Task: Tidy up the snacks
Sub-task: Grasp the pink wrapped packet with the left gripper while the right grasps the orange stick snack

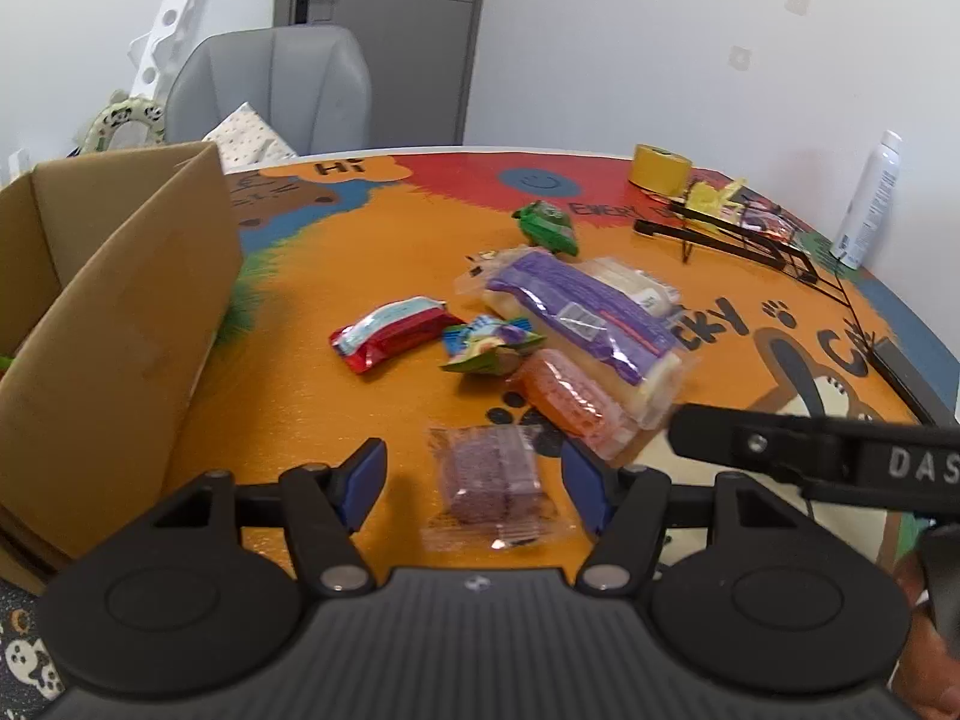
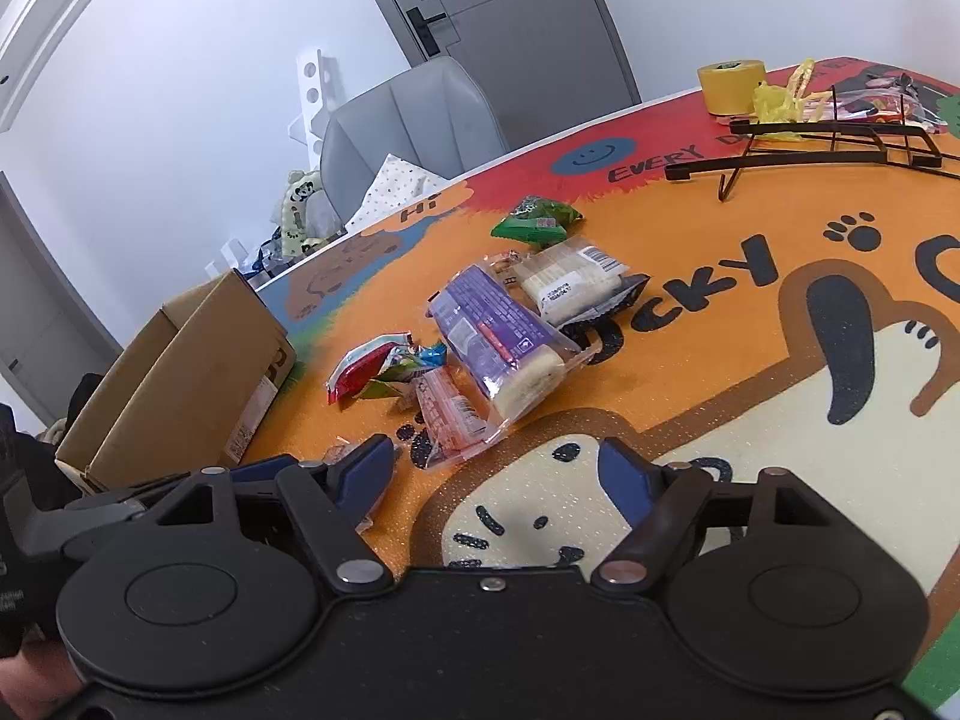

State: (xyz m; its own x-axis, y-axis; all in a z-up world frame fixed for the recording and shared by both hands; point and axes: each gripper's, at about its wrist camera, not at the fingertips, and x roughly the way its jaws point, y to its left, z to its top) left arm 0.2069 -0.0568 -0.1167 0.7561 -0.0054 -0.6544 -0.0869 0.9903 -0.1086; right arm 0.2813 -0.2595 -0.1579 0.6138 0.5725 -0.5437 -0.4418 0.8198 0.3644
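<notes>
A small clear packet with a purple cake point(image 1: 487, 480) lies on the orange mat between the fingers of my left gripper point(image 1: 474, 483). Its blue pads stand apart from the wrapper on both sides, so it is open. Beyond lie an orange-pink wafer packet point(image 1: 564, 396), a long purple bread pack point(image 1: 576, 312), a green-blue packet point(image 1: 489, 348), a red packet point(image 1: 390, 333) and a green packet point(image 1: 546, 225). My right gripper point(image 2: 498, 471) is open over the mat's dog picture with nothing between its fingers; the wafer packet point(image 2: 447, 414) lies just ahead of it.
An open cardboard box point(image 1: 120, 300) stands at the left edge of the table. A black wire rack point(image 1: 750, 234), a yellow tape roll point(image 1: 660, 168) and a white spray can point(image 1: 870, 198) are at the far right. A grey chair point(image 1: 276, 84) stands behind the table.
</notes>
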